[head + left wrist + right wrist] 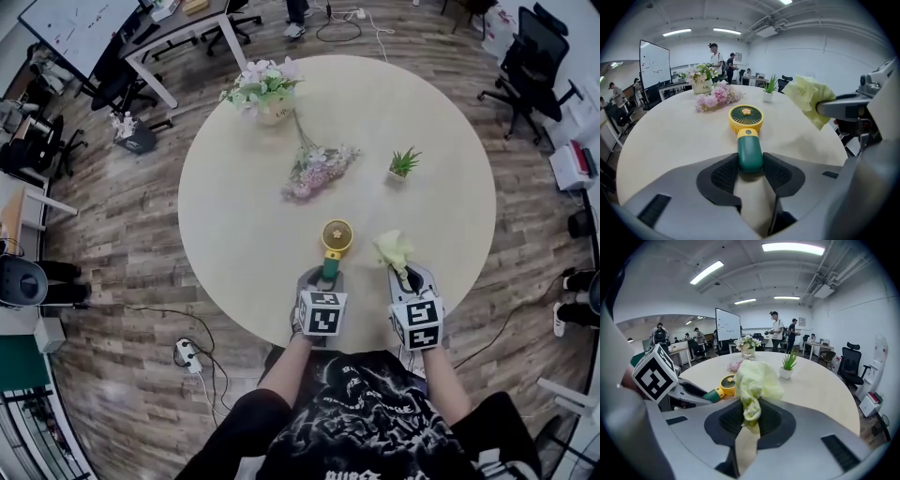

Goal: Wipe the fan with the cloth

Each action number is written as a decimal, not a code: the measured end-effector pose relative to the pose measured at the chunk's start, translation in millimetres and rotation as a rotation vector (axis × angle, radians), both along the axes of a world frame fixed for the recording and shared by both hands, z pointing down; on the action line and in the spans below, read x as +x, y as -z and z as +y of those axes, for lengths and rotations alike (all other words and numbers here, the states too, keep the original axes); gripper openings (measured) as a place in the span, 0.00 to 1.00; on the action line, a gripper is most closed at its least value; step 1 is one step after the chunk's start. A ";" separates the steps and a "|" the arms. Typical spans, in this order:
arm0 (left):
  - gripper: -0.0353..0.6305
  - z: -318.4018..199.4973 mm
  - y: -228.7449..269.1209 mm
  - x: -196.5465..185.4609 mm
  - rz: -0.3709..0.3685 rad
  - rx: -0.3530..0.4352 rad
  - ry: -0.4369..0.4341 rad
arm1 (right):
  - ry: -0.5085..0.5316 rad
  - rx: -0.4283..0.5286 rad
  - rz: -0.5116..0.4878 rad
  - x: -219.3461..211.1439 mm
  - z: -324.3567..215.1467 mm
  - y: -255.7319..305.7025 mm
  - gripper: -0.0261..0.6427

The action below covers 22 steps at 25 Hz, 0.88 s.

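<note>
vase (275,115) holds flowers (262,84); pot (398,175) holds plant (406,159)

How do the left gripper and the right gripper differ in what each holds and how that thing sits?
The left gripper is closed on the fan by its green handle, while the right gripper pinches the yellow-green cloth. The left gripper's fan lies flat on the table; the right gripper's cloth is bunched and raised off it. Both grippers sit side by side at the near edge, angled down.
</note>
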<state>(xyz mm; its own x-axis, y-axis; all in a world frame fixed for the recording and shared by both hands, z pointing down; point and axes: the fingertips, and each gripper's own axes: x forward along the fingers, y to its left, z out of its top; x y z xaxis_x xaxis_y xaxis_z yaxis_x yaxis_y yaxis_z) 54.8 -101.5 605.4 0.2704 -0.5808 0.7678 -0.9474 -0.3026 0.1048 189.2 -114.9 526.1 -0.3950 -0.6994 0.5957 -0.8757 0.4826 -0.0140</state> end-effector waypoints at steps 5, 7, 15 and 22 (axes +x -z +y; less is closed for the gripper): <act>0.33 3.3 0.2 -11.1 0.002 -0.007 -0.082 | 0.129 -0.142 0.055 -22.3 -0.4 -19.1 0.11; 0.33 5.2 -0.4 -15.3 0.007 -0.011 -0.114 | 0.196 -0.197 0.106 -30.1 -1.7 -25.9 0.12; 0.33 11.6 -1.8 -31.6 -0.007 -0.004 -0.221 | 0.424 -0.288 0.399 -55.5 -23.2 -38.6 0.11; 0.33 12.7 -3.6 -34.9 0.009 -0.003 -0.301 | 0.575 -0.252 0.673 -84.6 -52.6 -35.9 0.11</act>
<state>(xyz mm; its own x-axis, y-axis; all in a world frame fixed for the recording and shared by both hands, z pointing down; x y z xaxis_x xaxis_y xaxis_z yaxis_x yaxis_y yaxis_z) 20.0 -88.7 609.0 0.4371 -0.4715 0.7659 -0.8141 -0.5694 0.1142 104.6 -167.5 562.0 -0.1562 -0.3209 0.9341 -0.3631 0.8982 0.2479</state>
